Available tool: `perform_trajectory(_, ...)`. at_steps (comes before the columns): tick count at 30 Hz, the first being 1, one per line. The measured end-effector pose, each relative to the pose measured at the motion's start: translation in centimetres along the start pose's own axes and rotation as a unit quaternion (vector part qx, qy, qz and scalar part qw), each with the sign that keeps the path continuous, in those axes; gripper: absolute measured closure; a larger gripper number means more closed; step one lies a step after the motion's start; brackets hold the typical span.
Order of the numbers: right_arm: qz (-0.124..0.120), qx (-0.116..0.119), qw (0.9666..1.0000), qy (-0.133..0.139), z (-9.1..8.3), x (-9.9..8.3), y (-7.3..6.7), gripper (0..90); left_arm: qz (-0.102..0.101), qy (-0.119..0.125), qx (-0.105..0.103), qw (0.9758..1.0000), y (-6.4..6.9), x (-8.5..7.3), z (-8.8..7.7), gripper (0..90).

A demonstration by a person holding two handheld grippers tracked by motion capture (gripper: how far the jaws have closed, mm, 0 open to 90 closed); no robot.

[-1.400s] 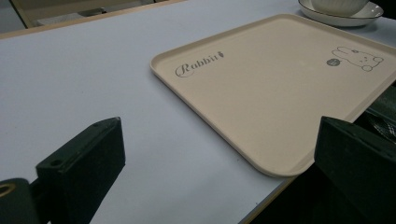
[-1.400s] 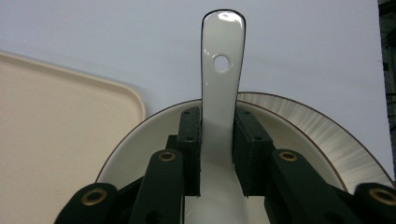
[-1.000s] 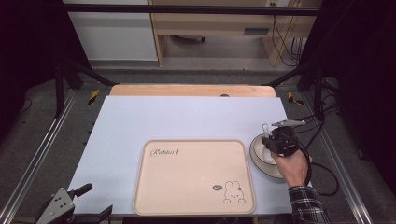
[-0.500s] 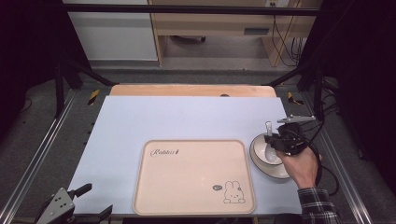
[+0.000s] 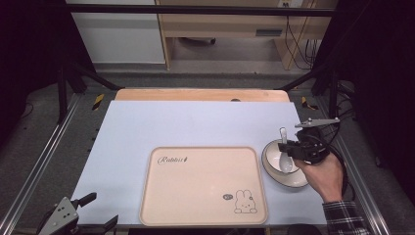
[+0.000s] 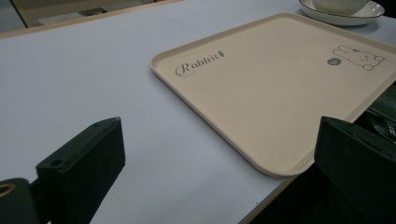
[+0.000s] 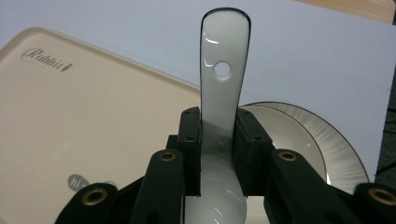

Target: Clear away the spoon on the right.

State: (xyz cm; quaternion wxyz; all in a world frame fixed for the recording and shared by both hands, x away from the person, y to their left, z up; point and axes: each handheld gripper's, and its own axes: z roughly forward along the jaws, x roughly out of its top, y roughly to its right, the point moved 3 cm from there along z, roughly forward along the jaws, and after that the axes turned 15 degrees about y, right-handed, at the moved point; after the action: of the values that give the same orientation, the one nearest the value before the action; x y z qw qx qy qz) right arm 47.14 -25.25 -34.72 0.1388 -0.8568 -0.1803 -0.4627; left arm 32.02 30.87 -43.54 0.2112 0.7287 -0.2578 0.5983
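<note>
Pale surface (image 5: 195, 122) carries beige tray (image 5: 203, 183), white bowl (image 5: 298, 179) just beside its right edge. Right hand-held gripper (image 7: 218, 154) clamps white spoon (image 7: 224, 84) over bowl, handle pointing away, tray leftward; left hand-held gripper (image 6: 219, 172) gapes empty, well apart

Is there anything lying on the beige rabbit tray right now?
No, the tray is bare, while the spoon sits pinched in the right gripper over the bowl.
</note>
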Motion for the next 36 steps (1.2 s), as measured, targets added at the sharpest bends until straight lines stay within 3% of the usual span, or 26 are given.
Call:
perform_trajectory(9, -0.007, 0.03, 0.9993, -0.021, -0.7, 0.1, -2.1, 74.3, 0.0, 0.0, 0.0, 1.0, 0.0, 0.0, 0.0, 1.4)
perform_trajectory(17, -0.009, 0.061, 0.997, -0.048, -0.4, -0.2, -4.1, 74.3, 0.0, 0.0, 0.0, 1.0, 0.0, 0.0, 0.0, 1.4)
perform_trajectory(28, -0.012, 0.081, 0.9927, -0.089, 1.1, -1.1, -6.2, 74.4, 0.0, 0.0, 0.0, 1.0, 0.0, 0.0, 0.0, 1.4)
perform_trajectory(36, -0.029, 0.095, 0.9871, -0.125, 2.8, -2.3, -7.6, 74.4, 0.001, 0.0, -0.001, 1.0, 0.0, 0.0, 0.0, 1.4)
